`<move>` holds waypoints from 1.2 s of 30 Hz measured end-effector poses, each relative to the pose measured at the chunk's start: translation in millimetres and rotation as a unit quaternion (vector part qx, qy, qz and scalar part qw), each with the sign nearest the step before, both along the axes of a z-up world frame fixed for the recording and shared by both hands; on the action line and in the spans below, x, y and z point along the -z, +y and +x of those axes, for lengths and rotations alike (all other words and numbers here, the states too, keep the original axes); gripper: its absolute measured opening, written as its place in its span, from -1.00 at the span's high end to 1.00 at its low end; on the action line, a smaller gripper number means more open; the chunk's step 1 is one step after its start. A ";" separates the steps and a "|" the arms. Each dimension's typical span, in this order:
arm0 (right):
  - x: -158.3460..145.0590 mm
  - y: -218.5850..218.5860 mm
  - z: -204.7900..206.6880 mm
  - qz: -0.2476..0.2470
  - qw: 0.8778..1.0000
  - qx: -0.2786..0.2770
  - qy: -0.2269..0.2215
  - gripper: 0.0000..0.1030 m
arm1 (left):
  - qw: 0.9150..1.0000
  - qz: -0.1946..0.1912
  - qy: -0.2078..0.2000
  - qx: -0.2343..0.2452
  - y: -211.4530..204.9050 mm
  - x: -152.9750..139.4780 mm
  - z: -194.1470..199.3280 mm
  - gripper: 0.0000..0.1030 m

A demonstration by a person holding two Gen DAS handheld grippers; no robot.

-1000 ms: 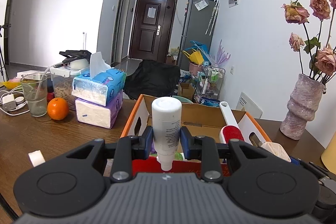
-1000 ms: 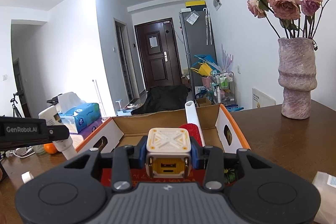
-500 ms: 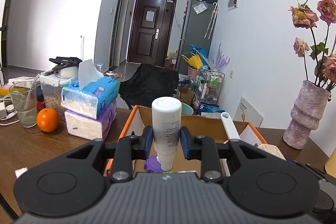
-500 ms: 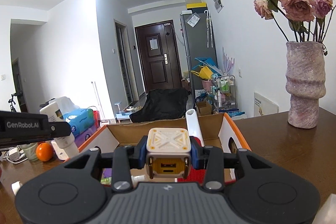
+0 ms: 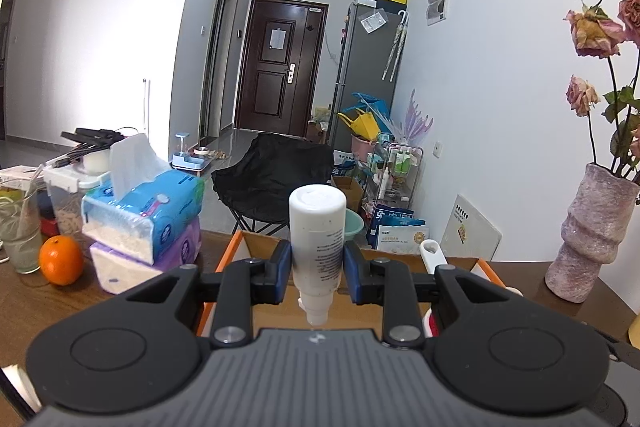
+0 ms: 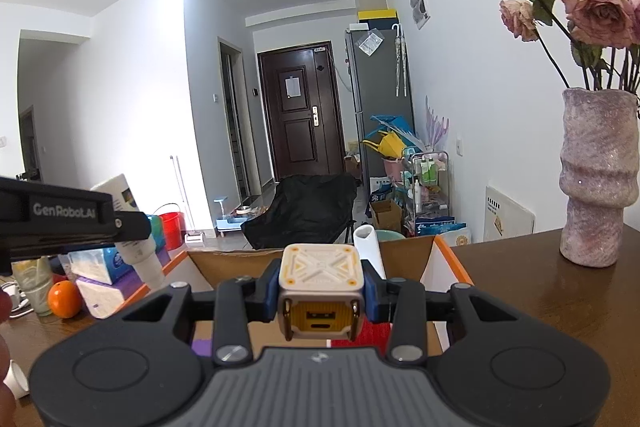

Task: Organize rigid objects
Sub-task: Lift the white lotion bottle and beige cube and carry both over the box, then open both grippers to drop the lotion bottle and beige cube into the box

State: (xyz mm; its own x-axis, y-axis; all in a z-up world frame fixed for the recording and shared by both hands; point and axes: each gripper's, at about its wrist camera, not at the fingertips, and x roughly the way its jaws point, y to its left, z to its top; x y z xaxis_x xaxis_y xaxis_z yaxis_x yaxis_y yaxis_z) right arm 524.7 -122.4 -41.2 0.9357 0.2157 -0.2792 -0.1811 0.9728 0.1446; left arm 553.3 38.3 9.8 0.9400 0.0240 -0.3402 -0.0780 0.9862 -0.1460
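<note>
My left gripper (image 5: 317, 269) is shut on a white bottle (image 5: 317, 233), held upside down with its nozzle pointing down, over the open cardboard box (image 5: 256, 247) with orange edges. My right gripper (image 6: 321, 293) is shut on a white and yellow cube toy (image 6: 321, 285), also above the cardboard box (image 6: 436, 267). In the right wrist view the left gripper's body (image 6: 60, 219) and its white bottle (image 6: 138, 251) show at the left. A white handle (image 6: 370, 251) sticks up from inside the box, beside something red (image 6: 372, 335).
On the brown table stand stacked tissue packs (image 5: 144, 223), an orange (image 5: 61, 265), a glass (image 5: 20, 227) and a plastic container (image 5: 68, 191) at the left. A pink vase of dried roses (image 6: 596, 175) stands at the right. A black chair (image 5: 276, 179) is beyond the table.
Both grippers have moved forward over the box with their objects still gripped; the box rim, tissue packs and orange have slid lower and nearer in both views.
</note>
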 end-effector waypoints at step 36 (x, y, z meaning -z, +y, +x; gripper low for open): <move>6.1 14.7 40.1 -0.042 0.999 0.010 0.027 -0.81 | 0.997 0.067 0.028 -0.039 -3.1 25.9 36.2 -0.80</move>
